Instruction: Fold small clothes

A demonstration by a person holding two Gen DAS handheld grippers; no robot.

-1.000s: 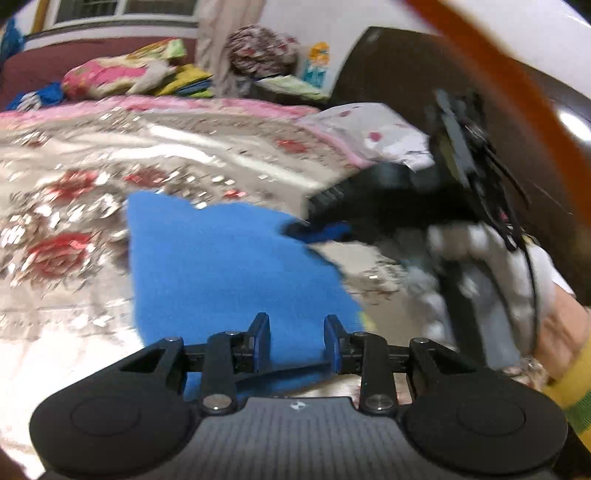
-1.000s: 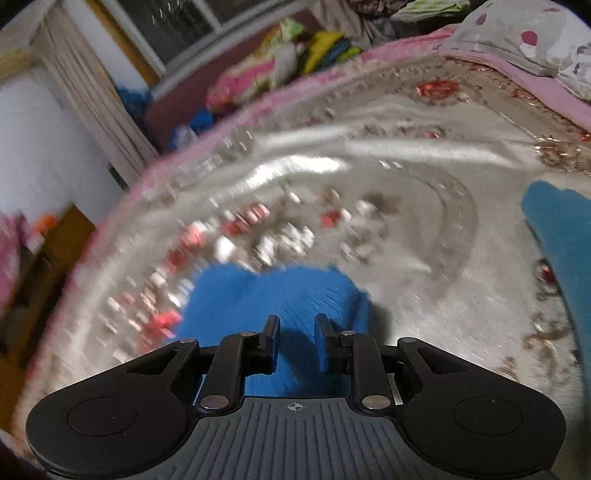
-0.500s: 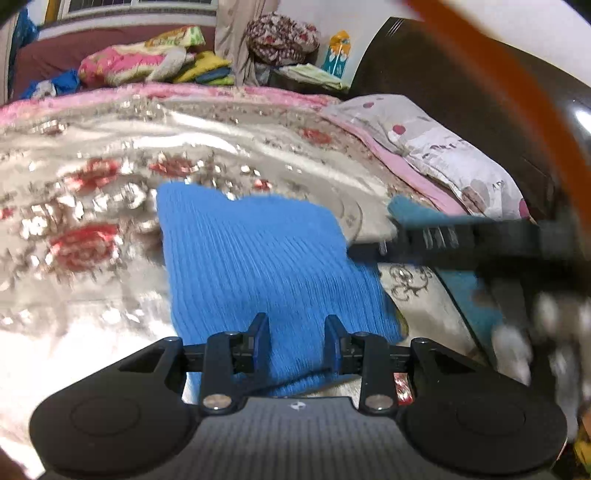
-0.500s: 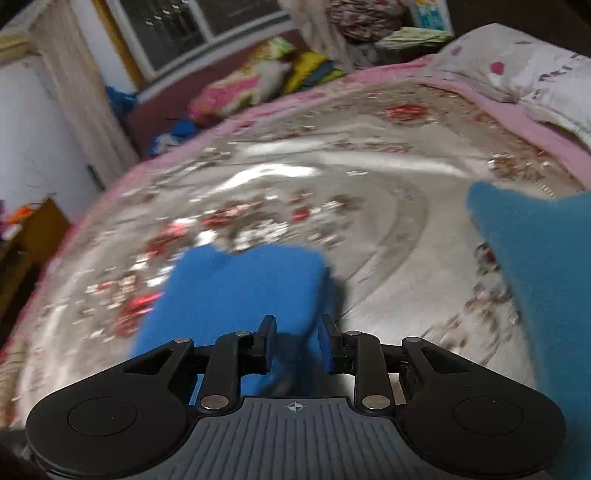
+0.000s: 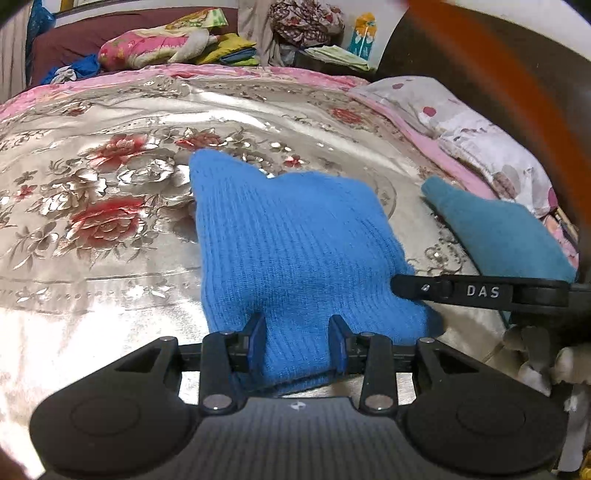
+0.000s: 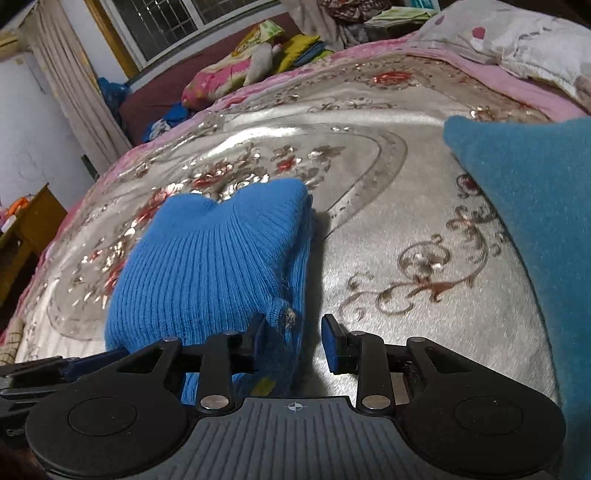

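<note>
The shiny silver floral bedspread served as folding surface. At its centre lay the bright blue ribbed knit garment, already doubled; a teal fleece piece waited at three o'clock. The left gripper and the right gripper, at six o'clock, straddled its near edge, jaws opening, apparently to release the fold.

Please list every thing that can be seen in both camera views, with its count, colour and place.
knit garment: one, bright blue, folded, middle of bedspread.
second garment: one, teal, to its right.
bedspread: one, silver with red flowers.
pillow: one, white, spotted, far right.
bedding pile: several pieces, mixed colours, behind bed.
window: one, far wall.
left hand-held gripper: black, jaws opening, blue knit between.
right hand-held gripper: black, jaws opening at knit's edge.
</note>
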